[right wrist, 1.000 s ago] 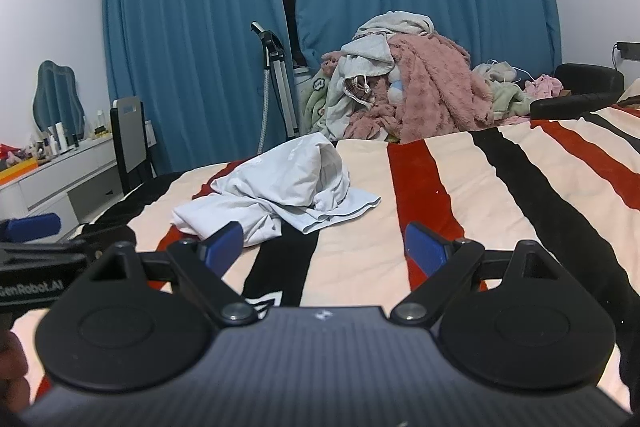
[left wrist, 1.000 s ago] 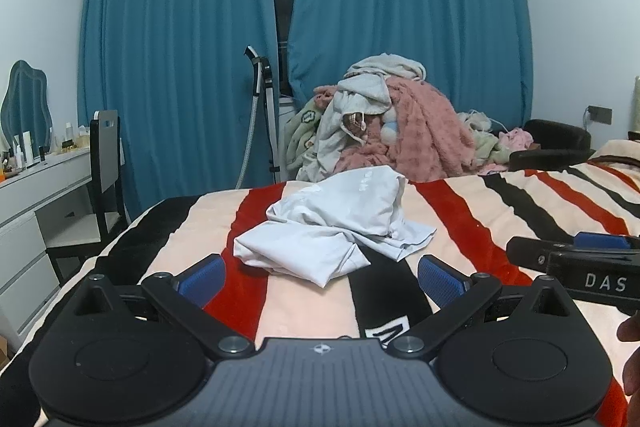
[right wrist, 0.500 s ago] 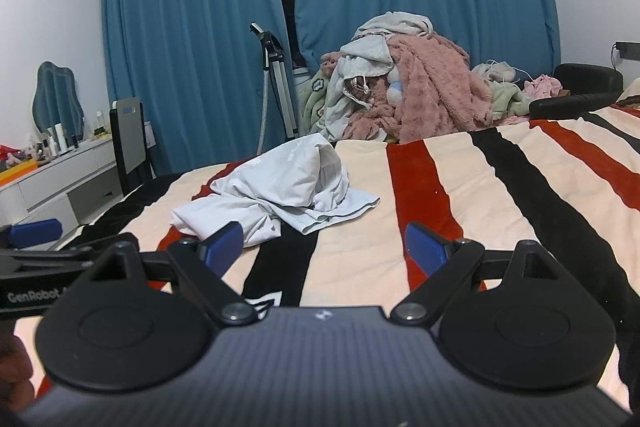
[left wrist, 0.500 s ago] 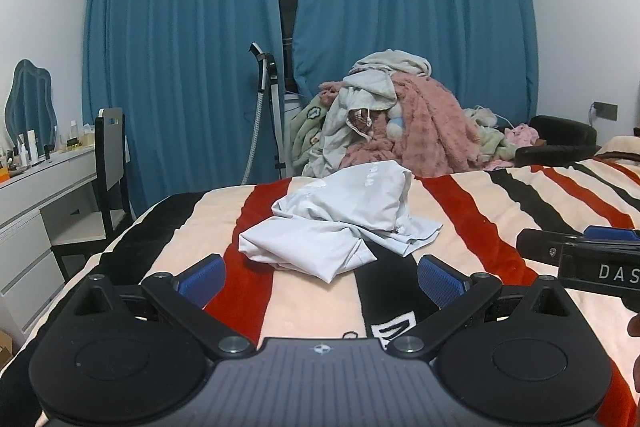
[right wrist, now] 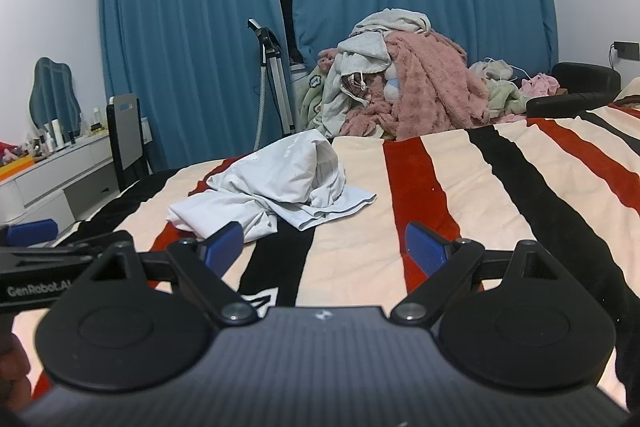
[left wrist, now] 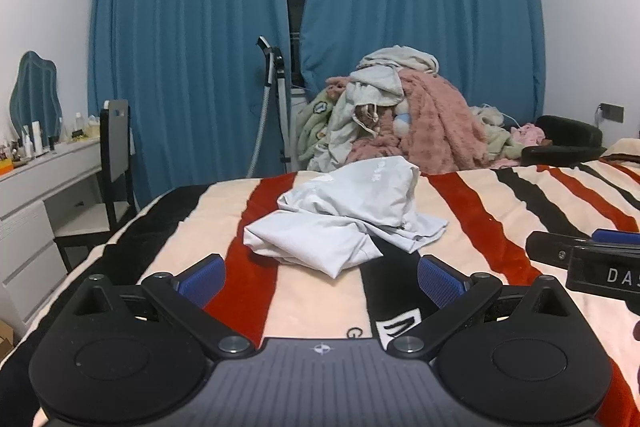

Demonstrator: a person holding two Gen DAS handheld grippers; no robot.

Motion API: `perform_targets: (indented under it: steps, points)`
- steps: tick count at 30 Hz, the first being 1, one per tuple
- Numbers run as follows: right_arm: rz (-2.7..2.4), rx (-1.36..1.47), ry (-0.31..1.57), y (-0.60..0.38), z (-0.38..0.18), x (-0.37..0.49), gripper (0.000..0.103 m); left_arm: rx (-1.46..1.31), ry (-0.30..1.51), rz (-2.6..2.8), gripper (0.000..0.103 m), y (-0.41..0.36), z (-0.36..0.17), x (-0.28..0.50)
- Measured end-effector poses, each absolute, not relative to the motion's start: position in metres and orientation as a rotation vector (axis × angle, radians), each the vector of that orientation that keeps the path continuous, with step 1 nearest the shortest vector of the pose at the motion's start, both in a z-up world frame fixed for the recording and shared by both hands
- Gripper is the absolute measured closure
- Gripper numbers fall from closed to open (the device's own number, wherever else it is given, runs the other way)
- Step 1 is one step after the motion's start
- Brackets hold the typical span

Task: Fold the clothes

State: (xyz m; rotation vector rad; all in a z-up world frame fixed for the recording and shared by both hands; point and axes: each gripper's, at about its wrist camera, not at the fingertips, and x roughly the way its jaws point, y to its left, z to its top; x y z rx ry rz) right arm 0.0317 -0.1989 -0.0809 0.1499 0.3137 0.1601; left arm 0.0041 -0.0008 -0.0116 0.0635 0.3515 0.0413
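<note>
One crumpled pale garment (left wrist: 344,223) on one striped bed (left wrist: 480,219), one clothes heap (left wrist: 404,119), one chair (left wrist: 114,155), two claws.

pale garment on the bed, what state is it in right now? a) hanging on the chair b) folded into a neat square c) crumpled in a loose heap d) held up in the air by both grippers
c: the pale garment lies bunched and wrinkled on the striped blanket, and the left gripper and right gripper are both open, short of it and holding nothing.

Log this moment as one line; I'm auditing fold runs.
stage: pre-grasp | left gripper: open, empty | right gripper: open, empty | white garment: crumpled, untouched on striped blanket
</note>
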Motion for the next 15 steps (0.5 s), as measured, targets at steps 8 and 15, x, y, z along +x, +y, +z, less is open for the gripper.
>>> perform_targets:
  steps: [8, 15]
  points:
    - [0.137, 0.136, 0.297, -0.196, -0.083, 0.031, 0.014, 0.060, 0.357, 0.037, 0.000, -0.001, -0.013, 0.006]
    - [0.112, 0.182, 0.270, -0.199, -0.072, 0.036, 0.014, 0.087, 0.354, 0.049, 0.000, -0.001, -0.017, 0.012]
